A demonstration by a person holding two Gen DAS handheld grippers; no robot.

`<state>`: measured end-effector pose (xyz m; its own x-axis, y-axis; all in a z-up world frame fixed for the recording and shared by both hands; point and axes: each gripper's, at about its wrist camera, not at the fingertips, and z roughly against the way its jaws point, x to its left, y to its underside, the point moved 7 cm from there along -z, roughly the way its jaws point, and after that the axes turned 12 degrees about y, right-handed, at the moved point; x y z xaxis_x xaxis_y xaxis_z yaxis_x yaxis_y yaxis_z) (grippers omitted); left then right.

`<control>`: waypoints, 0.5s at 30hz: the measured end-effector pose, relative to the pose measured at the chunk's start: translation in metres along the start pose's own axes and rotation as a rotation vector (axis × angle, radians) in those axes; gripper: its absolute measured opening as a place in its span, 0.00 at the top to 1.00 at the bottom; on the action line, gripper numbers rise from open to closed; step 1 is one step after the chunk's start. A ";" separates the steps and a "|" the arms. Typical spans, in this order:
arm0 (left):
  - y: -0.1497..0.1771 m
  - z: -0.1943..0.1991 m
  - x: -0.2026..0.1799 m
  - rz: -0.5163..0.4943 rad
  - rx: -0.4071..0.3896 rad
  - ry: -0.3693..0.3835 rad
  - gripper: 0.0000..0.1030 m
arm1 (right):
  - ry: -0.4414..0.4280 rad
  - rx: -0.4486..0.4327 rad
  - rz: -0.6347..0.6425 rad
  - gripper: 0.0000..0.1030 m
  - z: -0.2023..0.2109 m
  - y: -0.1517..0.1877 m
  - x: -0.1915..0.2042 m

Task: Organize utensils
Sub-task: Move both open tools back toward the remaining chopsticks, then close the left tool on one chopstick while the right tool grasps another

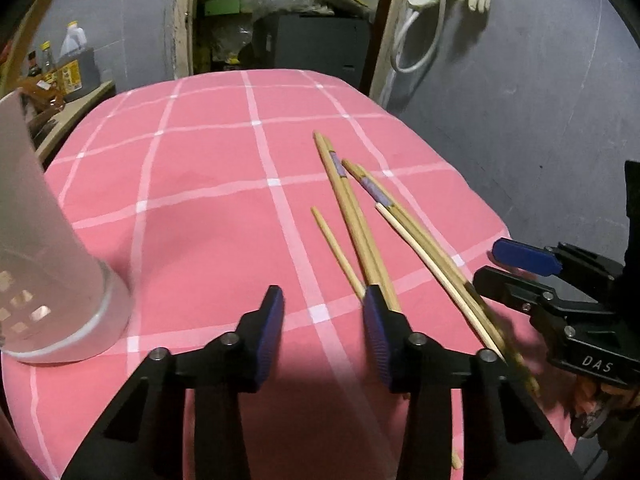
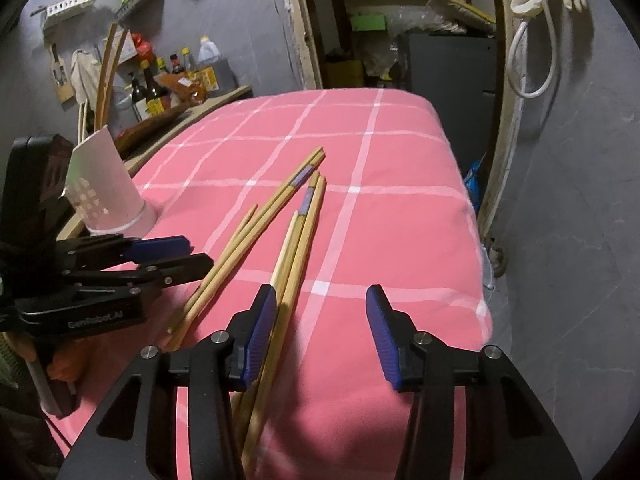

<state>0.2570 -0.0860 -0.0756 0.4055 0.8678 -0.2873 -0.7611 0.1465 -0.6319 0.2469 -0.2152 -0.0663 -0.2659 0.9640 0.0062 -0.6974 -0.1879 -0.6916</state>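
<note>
Wooden chopsticks (image 1: 352, 216) on pink tablecloth (image 1: 208, 208), both grippers open.

Bamboo chopsticks (image 1: 352, 216) scattered flat on the pink checked worktop (image 1: 208, 184), two pairs bound with purple bands, loose single sticks beside them, translucent white perforated holder (image 1: 44, 248) standing upright well apart at the worktop's edge

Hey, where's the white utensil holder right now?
The white utensil holder stands upright on the pink checked tablecloth at the left edge of the left wrist view, left of the left hand-held gripper and apart from the chopsticks.
</note>
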 end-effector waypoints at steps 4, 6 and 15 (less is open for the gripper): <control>-0.002 -0.004 -0.003 -0.021 0.007 0.013 0.71 | -0.006 0.028 0.007 0.58 -0.005 0.001 0.002; 0.000 -0.010 -0.005 -0.028 0.028 0.022 0.75 | -0.001 0.031 0.011 0.59 -0.006 0.000 0.003; -0.002 -0.015 -0.009 -0.037 0.056 0.029 0.92 | -0.002 0.065 0.040 0.72 -0.016 -0.003 0.007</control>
<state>0.2624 -0.1009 -0.0828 0.4481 0.8470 -0.2859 -0.7722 0.2056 -0.6012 0.2573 -0.2048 -0.0756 -0.2958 0.9551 -0.0187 -0.7277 -0.2379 -0.6434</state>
